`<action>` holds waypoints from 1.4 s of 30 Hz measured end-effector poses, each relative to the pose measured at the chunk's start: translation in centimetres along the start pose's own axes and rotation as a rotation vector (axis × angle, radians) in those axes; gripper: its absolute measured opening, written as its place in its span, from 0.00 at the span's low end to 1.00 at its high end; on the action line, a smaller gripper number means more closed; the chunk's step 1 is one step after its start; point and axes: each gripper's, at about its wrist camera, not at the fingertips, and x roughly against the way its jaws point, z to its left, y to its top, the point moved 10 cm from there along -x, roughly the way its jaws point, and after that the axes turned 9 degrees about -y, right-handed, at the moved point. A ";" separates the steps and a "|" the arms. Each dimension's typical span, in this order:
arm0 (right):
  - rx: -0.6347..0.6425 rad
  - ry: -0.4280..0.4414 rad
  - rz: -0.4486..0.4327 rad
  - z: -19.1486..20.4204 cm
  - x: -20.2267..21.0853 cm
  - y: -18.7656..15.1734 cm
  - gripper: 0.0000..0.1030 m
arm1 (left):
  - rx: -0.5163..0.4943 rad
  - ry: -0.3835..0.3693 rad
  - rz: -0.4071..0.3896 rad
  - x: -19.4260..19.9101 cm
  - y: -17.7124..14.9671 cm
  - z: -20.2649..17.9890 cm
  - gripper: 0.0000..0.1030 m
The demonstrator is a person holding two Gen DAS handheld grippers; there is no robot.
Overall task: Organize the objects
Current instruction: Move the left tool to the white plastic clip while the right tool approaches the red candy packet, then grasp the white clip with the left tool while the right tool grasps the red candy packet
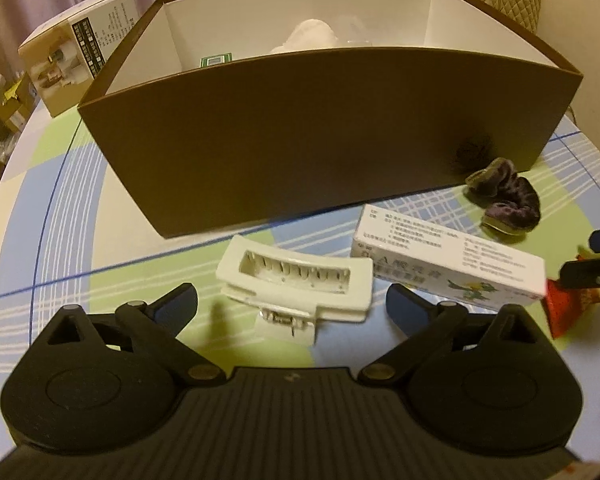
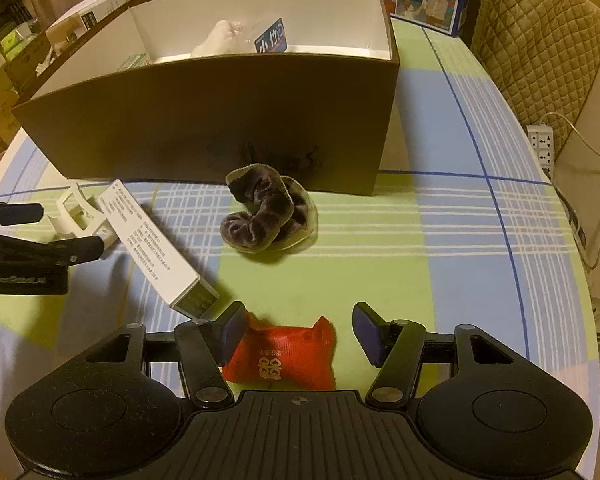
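**Two tongs open, two easy picks**

Your left tongs [image 1: 292,300] stand wide around the white hair claw [image 1: 296,280] on the counter [image 1: 60,216]. It looks light, stiff and slick, so close across its solid body, not the teeth. Your right tongs [image 2: 298,332] gape over the red packet [image 2: 284,356], probably soft and crinkly: pinch it mid-body. Beyond lie the medicine carton [image 2: 152,248], light and rigid, and the squashy velvet scrunchie [image 2: 268,212], before the brown box [image 2: 220,120].

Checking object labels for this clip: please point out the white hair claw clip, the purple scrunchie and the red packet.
white hair claw clip [image 1: 296,280], left wrist view, on its toothed upper jaw.
purple scrunchie [image 2: 266,212], right wrist view, on its velvet folds.
red packet [image 2: 288,356], right wrist view, on its printed face.
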 end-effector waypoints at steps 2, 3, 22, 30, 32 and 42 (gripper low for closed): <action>-0.006 0.002 -0.004 -0.1 0.1 0.1 0.55 | -0.013 -0.002 -0.013 -0.3 0.2 0.0 0.97; -0.008 0.003 -0.004 -0.1 0.1 0.1 0.55 | -0.024 -0.002 -0.023 -0.4 0.4 -0.1 0.97; -0.030 0.013 -0.009 -1.7 0.8 -0.1 0.55 | -0.121 -0.031 -0.013 -0.6 0.0 -0.2 0.83; -0.047 0.056 0.001 -2.6 1.2 -0.8 0.55 | -0.167 -0.075 0.019 1.1 -2.3 -1.5 0.83; -0.017 0.086 -0.010 -2.2 1.5 -0.9 0.55 | -0.180 -0.088 0.034 1.6 -3.0 -1.9 0.83; 0.228 0.141 -0.014 1.6 1.3 -2.7 0.55 | -0.121 -0.125 0.068 2.4 -3.4 -1.4 0.83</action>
